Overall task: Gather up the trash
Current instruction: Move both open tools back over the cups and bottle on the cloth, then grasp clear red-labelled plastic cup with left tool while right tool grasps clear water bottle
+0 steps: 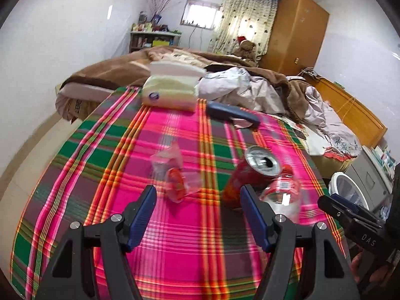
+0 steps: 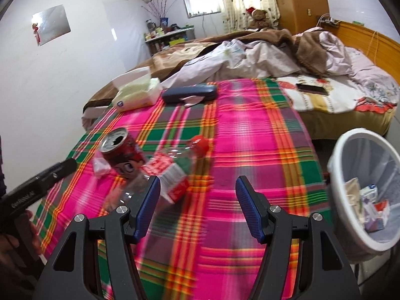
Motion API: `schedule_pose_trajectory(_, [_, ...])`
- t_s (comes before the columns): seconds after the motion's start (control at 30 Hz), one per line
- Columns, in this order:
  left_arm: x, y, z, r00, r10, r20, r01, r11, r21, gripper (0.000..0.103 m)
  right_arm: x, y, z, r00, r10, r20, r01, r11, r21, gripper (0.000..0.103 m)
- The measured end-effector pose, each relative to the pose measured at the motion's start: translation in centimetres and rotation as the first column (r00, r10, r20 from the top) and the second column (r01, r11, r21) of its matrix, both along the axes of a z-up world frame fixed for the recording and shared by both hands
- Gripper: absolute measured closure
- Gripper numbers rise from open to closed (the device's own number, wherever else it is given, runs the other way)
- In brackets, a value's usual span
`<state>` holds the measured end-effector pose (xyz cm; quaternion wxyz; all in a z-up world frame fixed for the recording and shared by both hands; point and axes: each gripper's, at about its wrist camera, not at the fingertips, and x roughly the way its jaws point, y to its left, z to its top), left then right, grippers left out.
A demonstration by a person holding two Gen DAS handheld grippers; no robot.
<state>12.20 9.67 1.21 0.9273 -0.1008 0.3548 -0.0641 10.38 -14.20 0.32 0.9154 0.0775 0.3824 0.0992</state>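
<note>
Hovering low over the plaid tablecloth (image 1: 190,245), left gripper (image 1: 198,215) spread wide with nothing between the blue pads. Same for the right gripper (image 2: 198,205): jaws apart, empty, above the cloth near the table edge.

Just ahead of the left gripper, a crumpled clear wrapper (image 1: 175,175) with red print, lying loose on the cloth. Probably almost weightless, soft and crackly, likely to slide or flatten; best pinched at the bunched middle, pressing down lightly to the cloth.

Beside it to the right, a red soda can (image 1: 250,172), tipped on its side, opened top facing the camera. Thin-walled and easily dented, possibly still wet inside; best taken across the round body, midway along.

Touching the can, a clear plastic bottle (image 2: 172,172) with a red label and red cap (image 2: 200,143), also lying down. Light, smooth, prone to rolling and squirting out of a pinch; label band or neck likely the surest hold.

Off the table's right side, a white trash bin (image 2: 337,155), some packaging already inside.

Farther back, a tissue pack (image 1: 170,92) and a dark glasses case (image 2: 188,94), apparently not trash.
</note>
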Motion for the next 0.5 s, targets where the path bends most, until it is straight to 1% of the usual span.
schedule_pose_trajectory(0.2, [0.9, 1.7, -1.1, 0.999, 0.011, -0.031, -0.011, 1.0, -0.002, 0.032, 1.0, 1.5, -0.4, 1.0, 0.006, -0.024, -0.005, 1.0, 0.015, 0.039])
schedule_pose_trajectory(0.3, [1.7, 2.0, -1.4, 0.999, -0.001, -0.035, 0.001, 1.0, 0.003, 0.032, 1.7, 2.3, -0.7, 0.999, -0.008, -0.044, 0.008, 1.0, 0.006, 0.039])
schedule_pose_trajectory(0.4, [2.5, 2.1, -1.9, 0.998, -0.013, -0.061, 0.013, 1.0, -0.005, 0.032, 2.0, 2.6, -0.8, 0.998, -0.011, -0.055, 0.012, 1.0, 0.024, 0.036])
schedule_pose_trajectory(0.5, [3.0, 2.0, -1.9, 0.998, -0.028, -0.059, 0.029, 1.0, 0.009, 0.032, 2.3, 3.4, -1.0, 0.997, -0.005, -0.075, 0.006, 1.0, 0.011, 0.035])
